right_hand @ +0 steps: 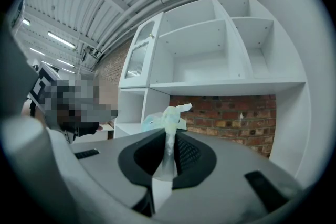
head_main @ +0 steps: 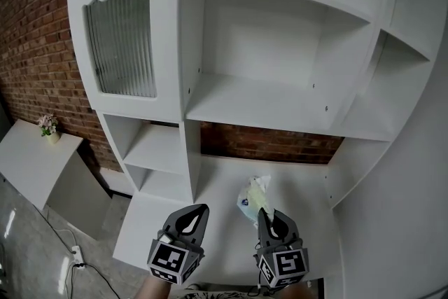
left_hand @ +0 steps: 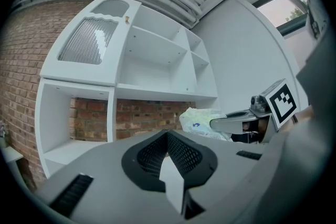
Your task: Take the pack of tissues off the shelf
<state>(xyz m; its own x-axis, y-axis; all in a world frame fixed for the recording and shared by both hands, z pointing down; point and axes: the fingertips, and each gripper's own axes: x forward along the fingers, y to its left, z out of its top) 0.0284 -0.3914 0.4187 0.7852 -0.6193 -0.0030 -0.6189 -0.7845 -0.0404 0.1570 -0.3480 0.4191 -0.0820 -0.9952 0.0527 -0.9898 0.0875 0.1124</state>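
Your right gripper (head_main: 269,219) is clamped on the tissue pack (head_main: 252,198) wrapper, left gripper (head_main: 189,219) closed and empty; next, draw the pack clear of the shelf (head_main: 222,182).

Legible text: none that I can read.
- Pack of tissues (head_main: 252,198): small blue mark on the wrapper, too small to make out.
- Marker cubes on the left hand-held gripper (head_main: 199,212) and the right hand-held gripper (head_main: 264,215): black-and-white square patterns, no letters or numbers.

Soft, even light — fisheye-bent edges, dark vignetted corners
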